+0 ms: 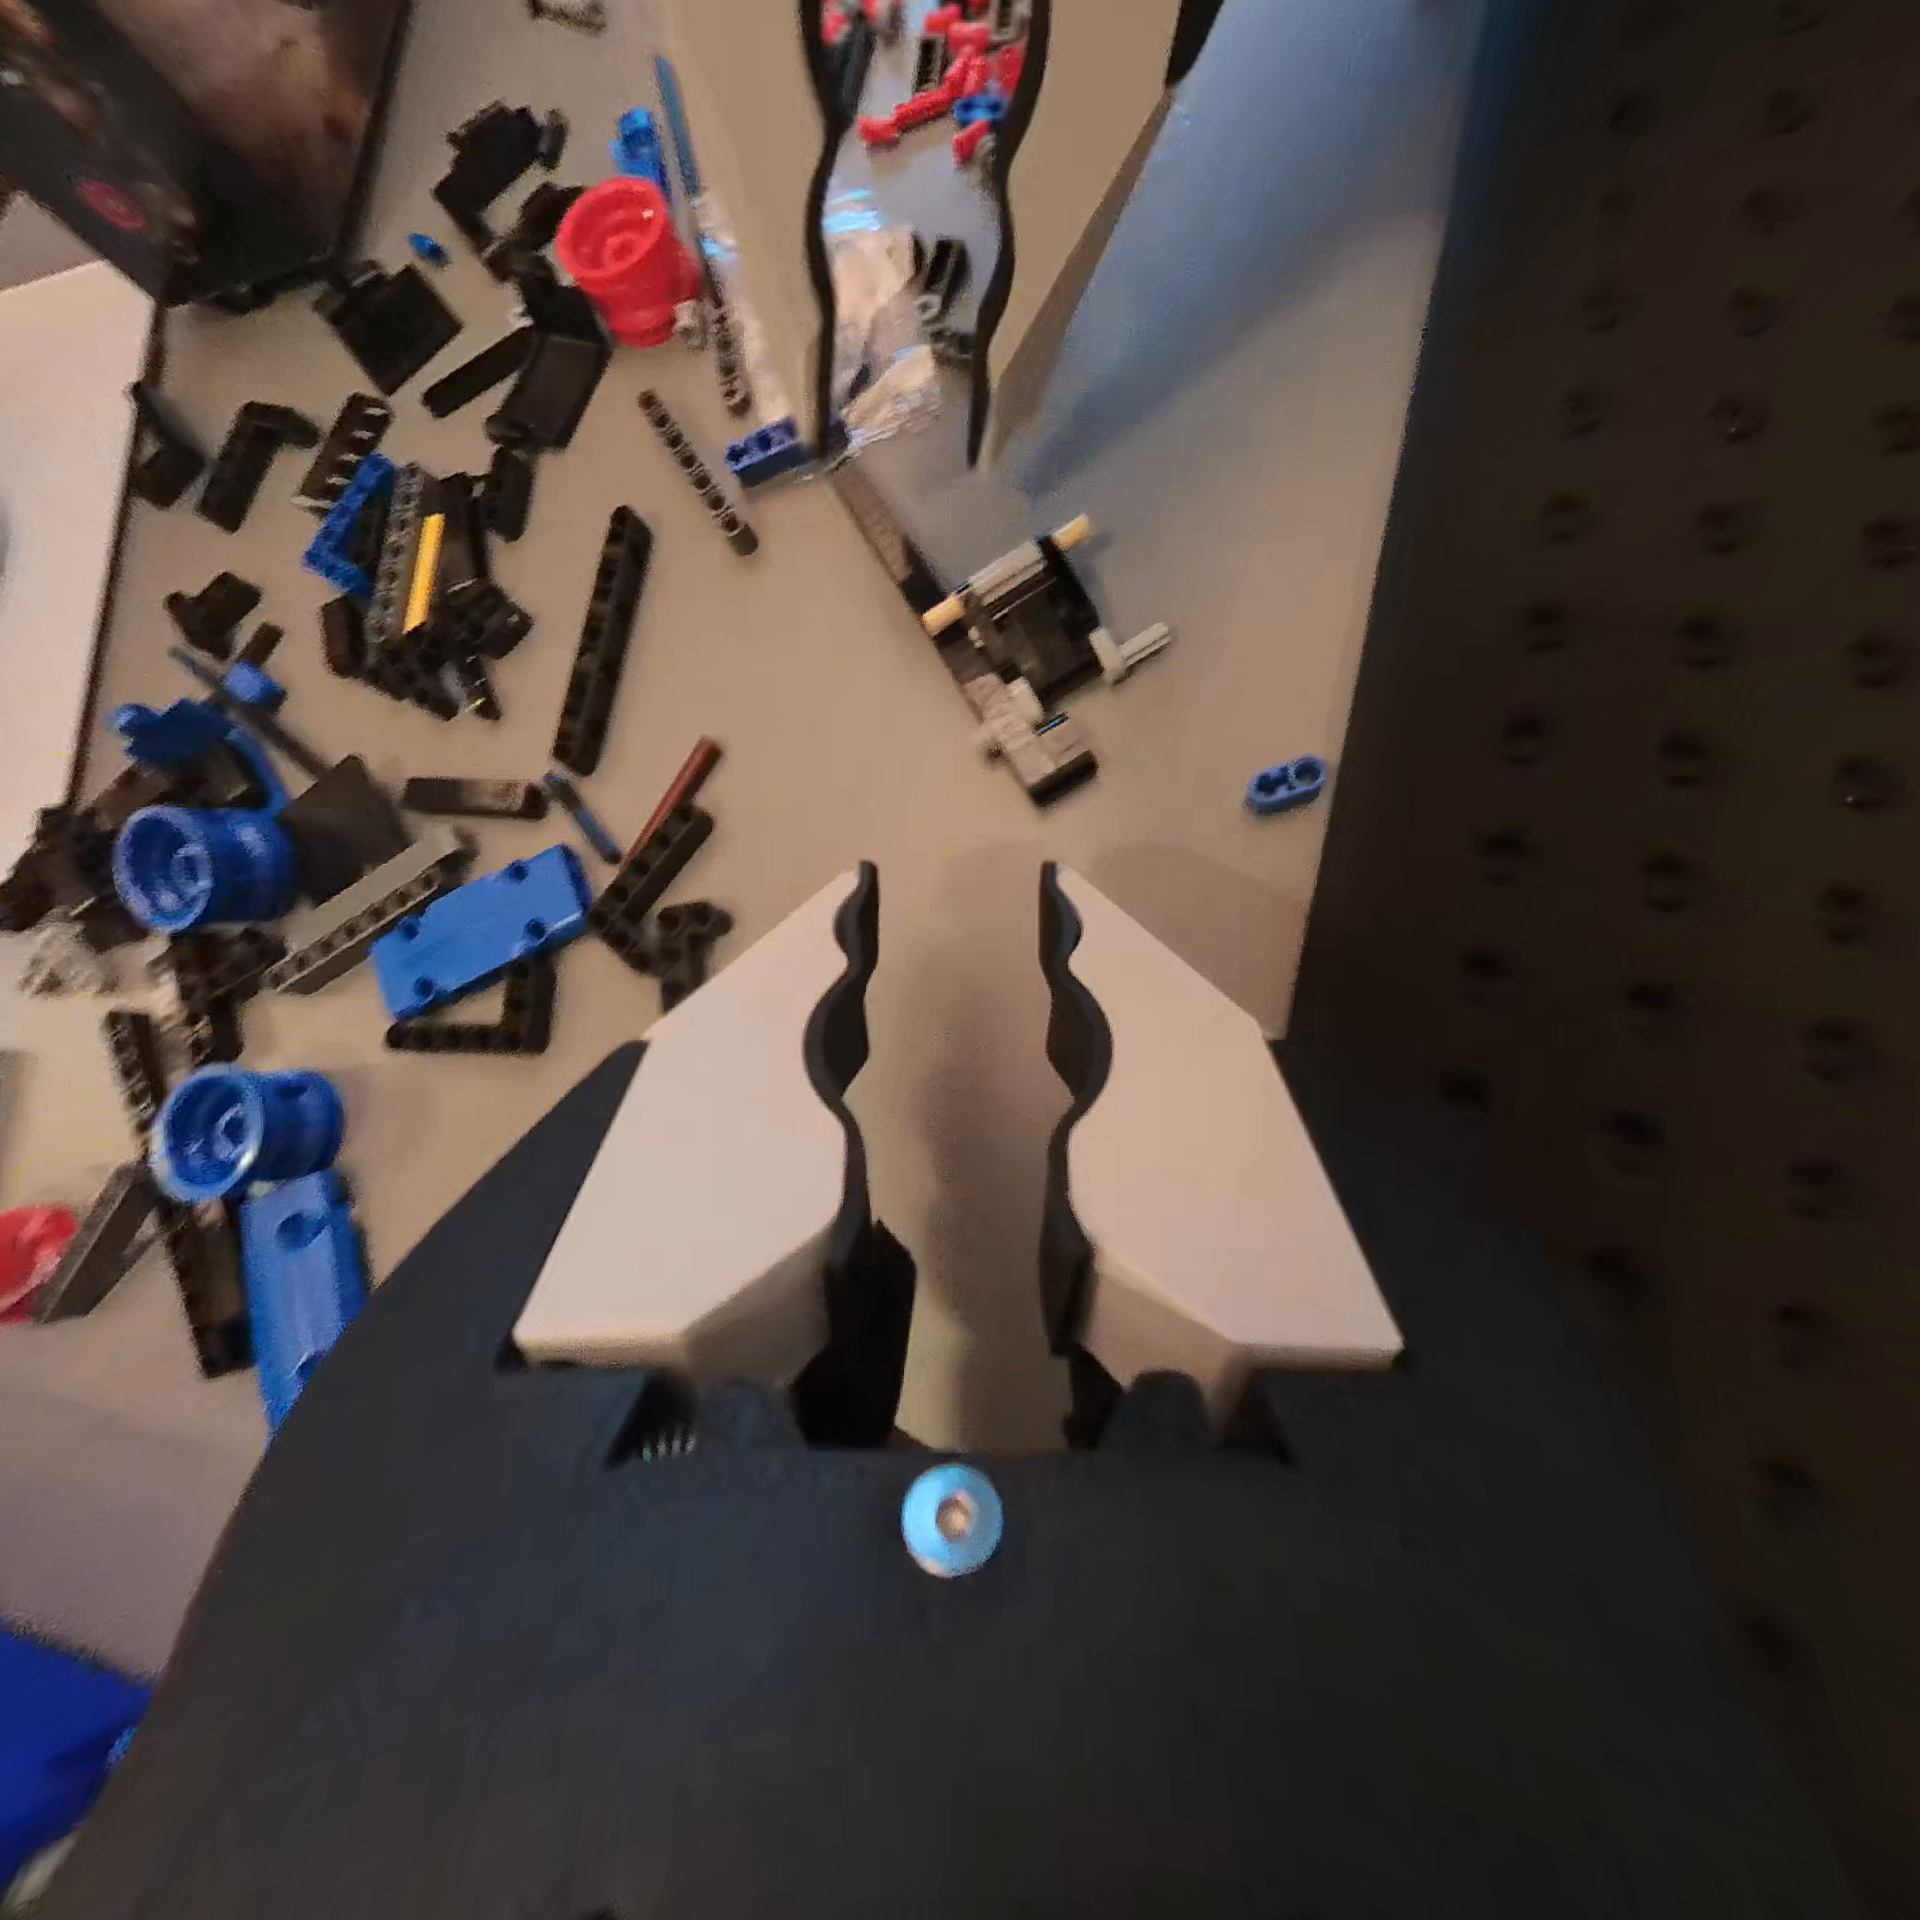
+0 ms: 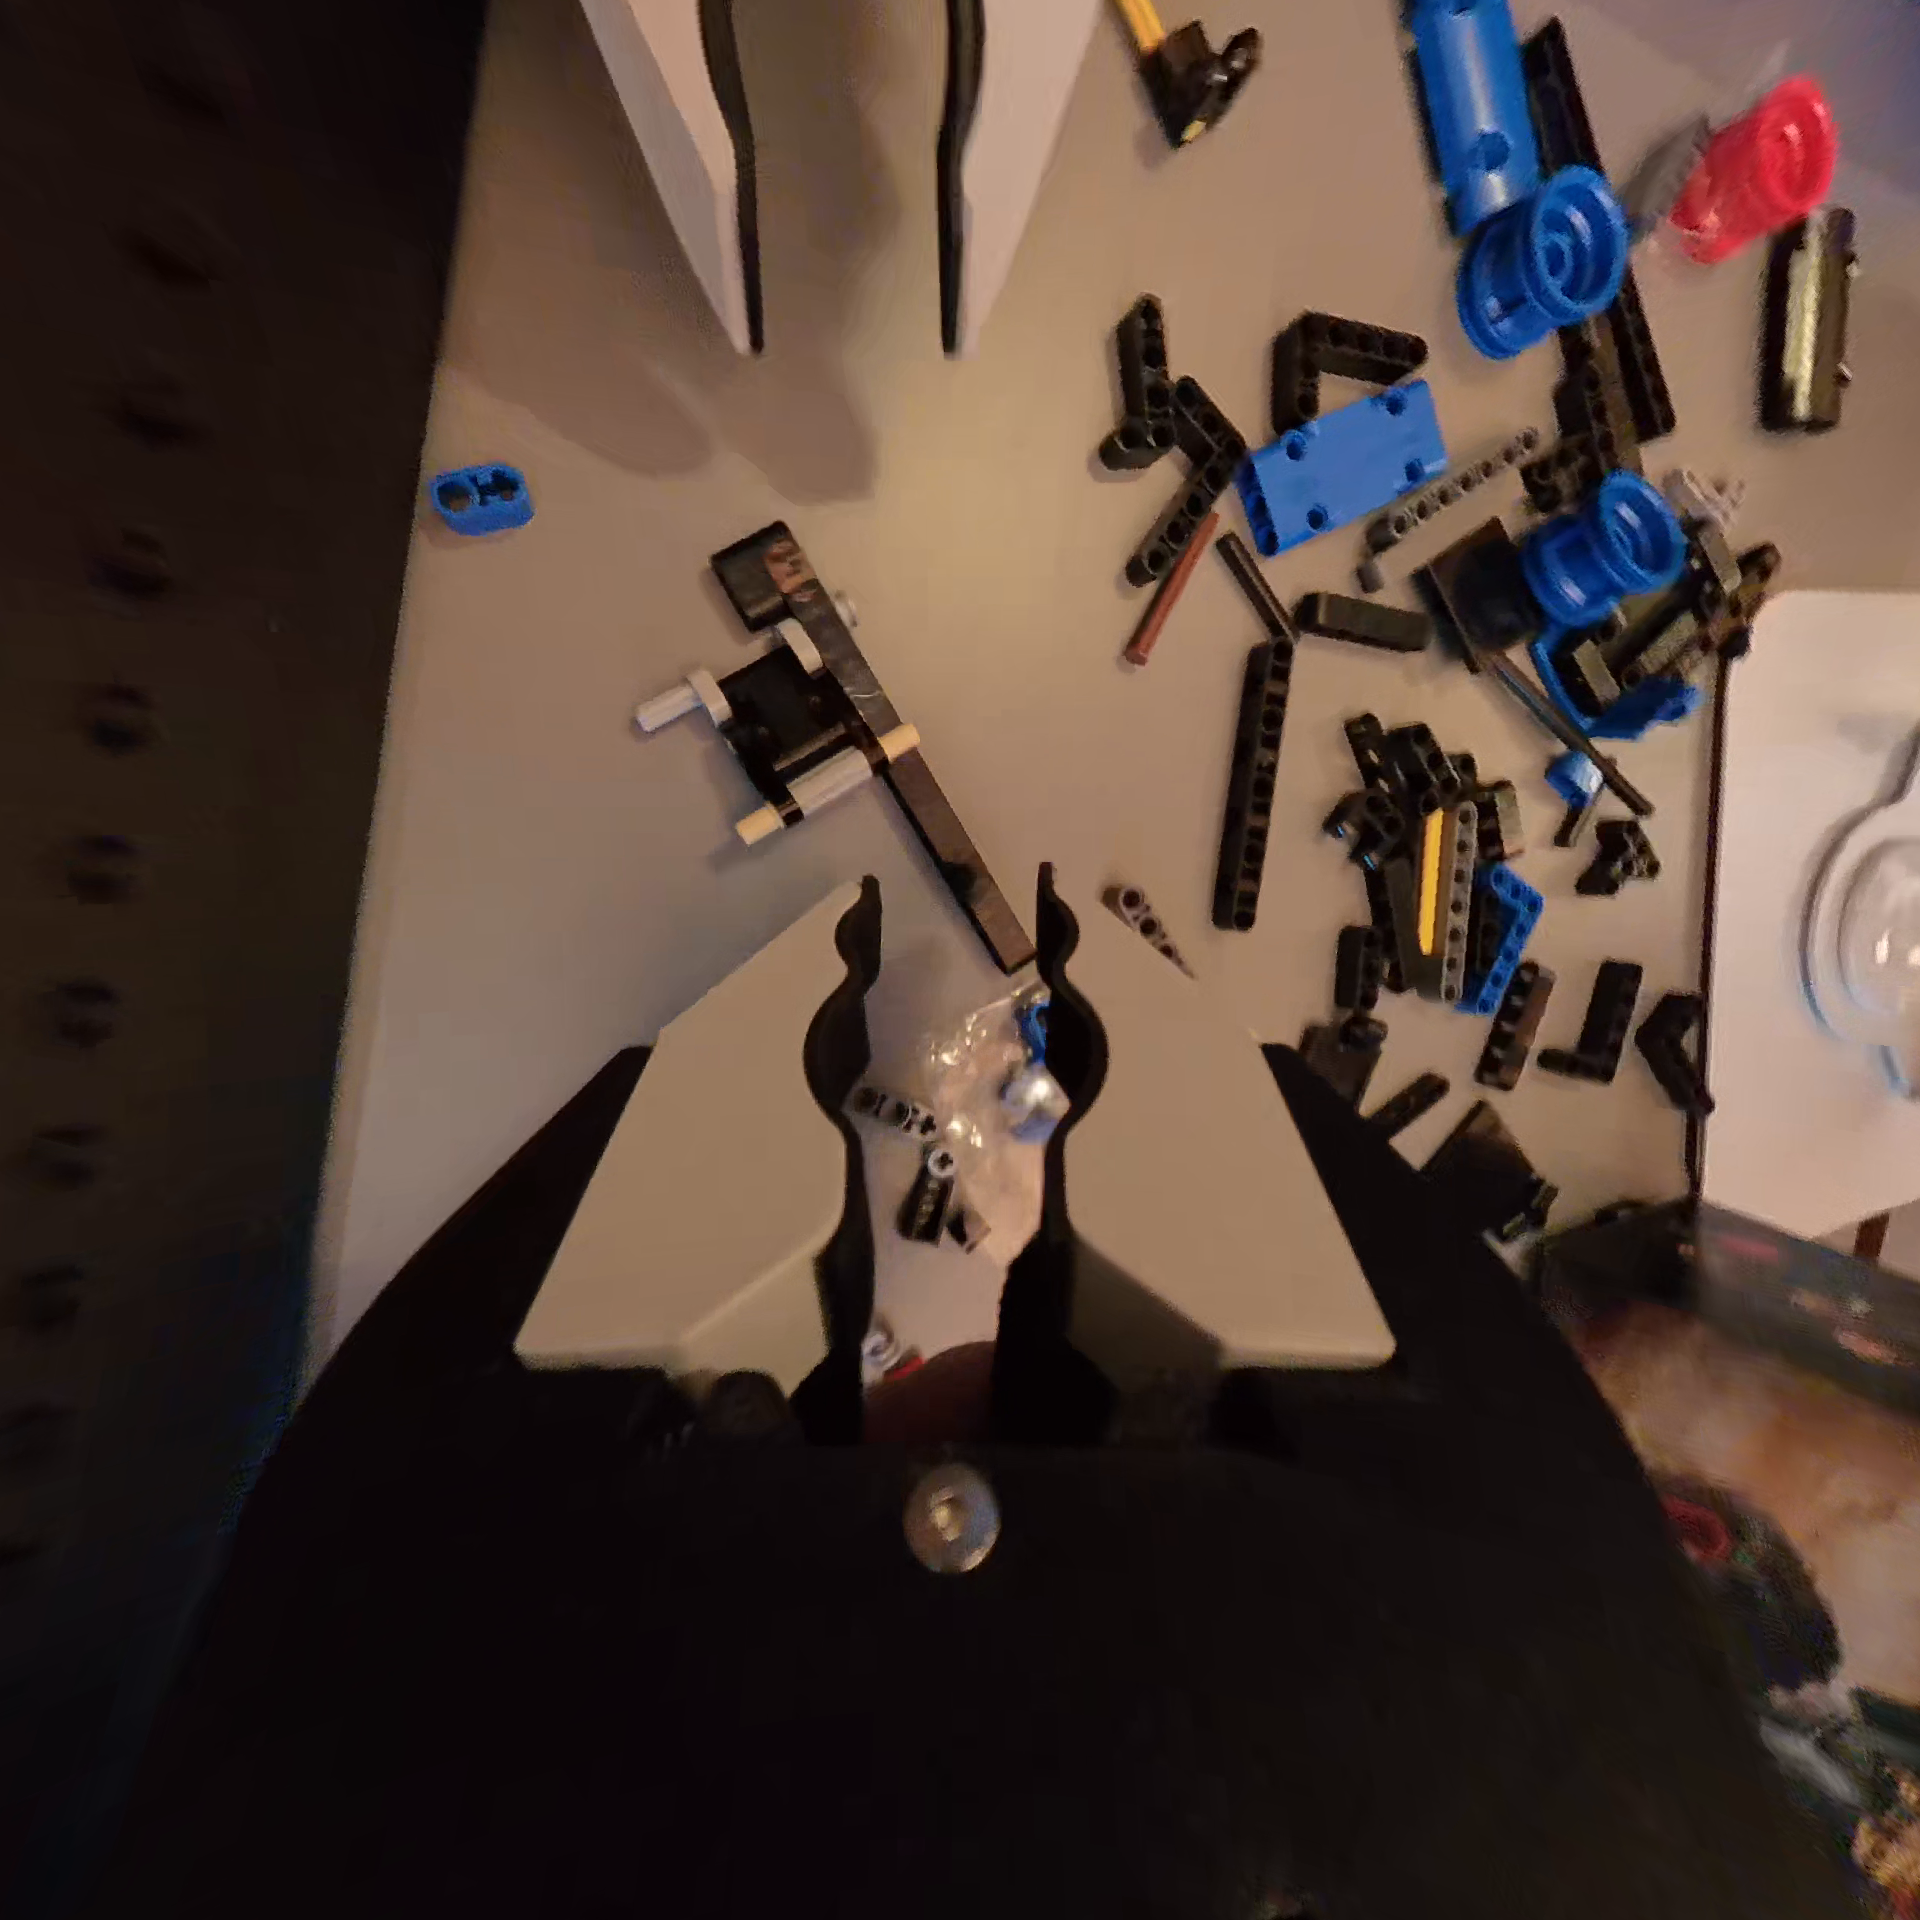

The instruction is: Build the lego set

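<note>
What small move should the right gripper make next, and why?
Probably lower the right gripper onto the clear bag of small parts seen between its fingers. Both grippers are open and empty, and the partial black assembly lies loose on the table.

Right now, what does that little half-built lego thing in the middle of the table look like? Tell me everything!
The half-built piece is mostly black plastic: a blocky frame fixed to a long flat black beam that sticks out at a slant. Light grey and cream pins poke from its sides. It lies flat on the grey table, apart from the loose pile. Neither gripper touches it, though the beam's far end reaches close to the right gripper.
</note>
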Tool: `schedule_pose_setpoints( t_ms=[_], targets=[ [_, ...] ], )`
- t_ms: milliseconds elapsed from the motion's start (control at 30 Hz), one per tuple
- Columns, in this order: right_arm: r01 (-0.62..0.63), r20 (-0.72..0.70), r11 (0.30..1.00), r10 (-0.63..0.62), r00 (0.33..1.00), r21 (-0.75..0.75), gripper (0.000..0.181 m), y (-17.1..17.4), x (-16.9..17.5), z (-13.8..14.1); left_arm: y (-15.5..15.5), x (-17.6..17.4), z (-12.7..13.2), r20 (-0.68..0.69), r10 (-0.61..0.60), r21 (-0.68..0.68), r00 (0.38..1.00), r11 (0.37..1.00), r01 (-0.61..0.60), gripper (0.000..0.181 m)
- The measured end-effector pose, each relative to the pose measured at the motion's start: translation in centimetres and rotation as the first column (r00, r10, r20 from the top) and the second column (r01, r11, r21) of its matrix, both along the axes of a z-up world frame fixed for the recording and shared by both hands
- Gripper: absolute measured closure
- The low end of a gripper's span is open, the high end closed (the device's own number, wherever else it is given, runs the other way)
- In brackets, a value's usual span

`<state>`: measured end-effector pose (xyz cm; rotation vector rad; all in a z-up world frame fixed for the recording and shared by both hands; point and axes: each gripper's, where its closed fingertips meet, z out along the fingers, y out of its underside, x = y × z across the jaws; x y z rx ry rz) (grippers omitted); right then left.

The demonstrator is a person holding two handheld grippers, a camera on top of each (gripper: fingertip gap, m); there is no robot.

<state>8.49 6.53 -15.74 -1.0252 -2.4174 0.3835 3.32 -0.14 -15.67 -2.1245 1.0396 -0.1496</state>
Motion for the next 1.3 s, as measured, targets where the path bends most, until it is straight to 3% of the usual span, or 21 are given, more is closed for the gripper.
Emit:
schedule_pose_setpoints(
  t_ms=[200,400,567,833,933,1100,1300],
  targets=[
    [0.176,-0.011,0.958,-0.183,0.983,-0.226,0.154,-0.8,1.1,1.6,-1.8,-3.5,2.5,-0.028,0.104,0.062,0.994,0.993,-0.102,0.152],
    [0.2,-0.024,0.953,-0.211,0.977,-0.227,0.152,-1.4,2.0,1.3,-4.6,-7.9,4.4,-0.067,0.223,0.092,0.972,0.972,-0.217,0.151],
    [0.219,-0.043,0.94,-0.238,0.97,-0.262,0.153,-1.3,1.9,1.4,-6.1,-10.1,2.8,-0.125,0.278,0.031,0.952,0.961,-0.276,0.152],
    [0.224,-0.07,0.932,-0.253,0.965,-0.286,0.153,-1.0,1.5,1.3,-4.2,-12.2,-1.9,-0.246,0.378,-0.045,0.892,0.915,-0.4,0.16],
    [0.225,-0.079,0.926,-0.26,0.962,-0.303,0.153,-0.9,1.5,1.3,-3.7,-11.8,-2.3,-0.191,0.39,-0.061,0.901,0.911,-0.407,0.178],
    [0.235,-0.104,0.918,-0.28,0.954,-0.318,0.154,-0.2,1.5,1.8,-3.4,-11.6,-2.1,-0.195,0.399,-0.024,0.896,0.911,-0.411,0.179],
    [0.216,-0.195,0.919,-0.29,0.937,-0.33,0.156,-0.1,0.8,3.4,-2.5,-8.5,0.3,-0.001,0.362,0.007,0.932,0.932,-0.361,0.179]
  ],
)
